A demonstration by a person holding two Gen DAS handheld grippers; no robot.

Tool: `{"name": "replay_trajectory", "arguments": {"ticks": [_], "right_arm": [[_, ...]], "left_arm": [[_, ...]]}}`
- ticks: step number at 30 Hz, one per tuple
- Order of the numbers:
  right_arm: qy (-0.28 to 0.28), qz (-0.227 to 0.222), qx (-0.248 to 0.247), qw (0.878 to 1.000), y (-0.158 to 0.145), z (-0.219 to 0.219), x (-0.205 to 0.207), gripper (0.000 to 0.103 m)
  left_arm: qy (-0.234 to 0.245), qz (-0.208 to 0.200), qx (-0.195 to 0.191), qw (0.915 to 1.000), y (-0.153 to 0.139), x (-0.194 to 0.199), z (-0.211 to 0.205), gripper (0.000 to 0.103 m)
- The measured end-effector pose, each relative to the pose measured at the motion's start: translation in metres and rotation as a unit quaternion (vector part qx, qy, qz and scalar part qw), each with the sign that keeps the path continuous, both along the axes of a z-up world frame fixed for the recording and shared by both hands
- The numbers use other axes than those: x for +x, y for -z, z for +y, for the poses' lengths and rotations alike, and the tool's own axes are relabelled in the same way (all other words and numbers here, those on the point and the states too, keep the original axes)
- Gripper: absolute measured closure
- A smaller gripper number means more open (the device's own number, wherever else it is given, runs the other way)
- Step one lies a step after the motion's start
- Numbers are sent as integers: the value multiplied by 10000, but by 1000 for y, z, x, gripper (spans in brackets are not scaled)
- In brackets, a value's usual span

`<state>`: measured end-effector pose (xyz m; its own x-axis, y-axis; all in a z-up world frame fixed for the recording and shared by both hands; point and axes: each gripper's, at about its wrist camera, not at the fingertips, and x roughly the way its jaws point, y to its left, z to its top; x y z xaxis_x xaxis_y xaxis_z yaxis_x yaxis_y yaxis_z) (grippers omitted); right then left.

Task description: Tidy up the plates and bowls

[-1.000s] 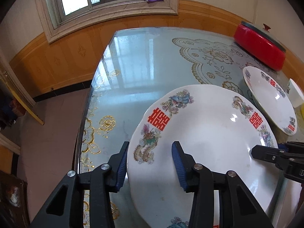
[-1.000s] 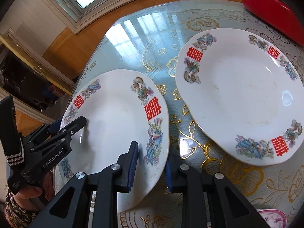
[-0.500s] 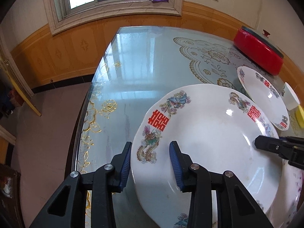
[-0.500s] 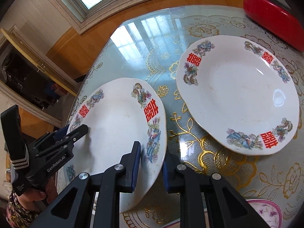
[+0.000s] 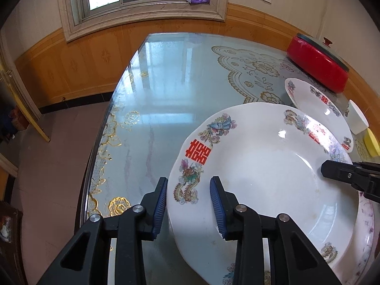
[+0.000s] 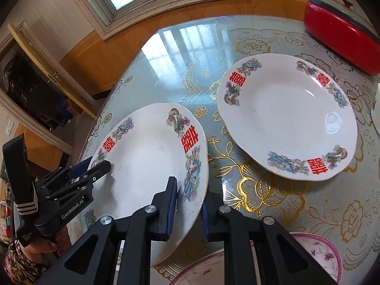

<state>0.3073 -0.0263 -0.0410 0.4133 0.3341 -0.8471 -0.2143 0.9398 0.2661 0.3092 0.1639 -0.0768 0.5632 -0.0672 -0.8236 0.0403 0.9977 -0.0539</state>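
A white plate with red characters and dragon pattern [image 5: 266, 173] [image 6: 147, 163] is held above the glass table between both grippers. My left gripper [image 5: 187, 201] straddles its near-left rim and also shows in the right wrist view [image 6: 95, 168]. My right gripper [image 6: 188, 204] straddles the opposite rim; its finger [image 5: 337, 169] shows in the left wrist view. A second matching plate [image 6: 285, 118] [image 5: 315, 104] lies on the table farther right.
A red lidded pot [image 5: 318, 64] [image 6: 342, 40] stands at the far right. A white bowl [image 5: 357, 121] and a yellow object [image 5: 372, 142] sit past the second plate. A purple-flowered bowl [image 6: 249, 266] lies below the held plate. The table edge [image 5: 99, 142] runs along the left.
The held plate has risen and shifted right, away from the table's left edge, still carried between both grippers. The second plate has stayed put.
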Motion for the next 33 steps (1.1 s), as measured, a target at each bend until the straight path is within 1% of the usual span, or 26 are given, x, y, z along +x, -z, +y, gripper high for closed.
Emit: {"name": "replay_trajectory", "arguments": {"ticks": [10,14,19,27,30,33], "right_arm": [[-82,-53,-47,9999,-8,-7,-17,87],[-97,-166,-188,9996,-11,-12,-22,89],[-109,-341,-260,9990,-20,-21,-33,92],[27,-496,-140,9987,-41,-47,-58,95],[106,-531,-111,9985,-49,-58,-69,96],[244,-513,29,9984,-53,-72,-77,96]], "left_arm": [[83,-78,-290,9995,2,-17,-13,67],[133,-100,-397,9991,4,-23,-19,68],[222,-120,-461,9986,4,-32,-27,74],[352,-203,-740,9964,-4,-48,-44,75],[387,-312,-872,9950,-10,-53,-52,75],[423,-407,-980,9935,-16,-57,-61,75]]}}
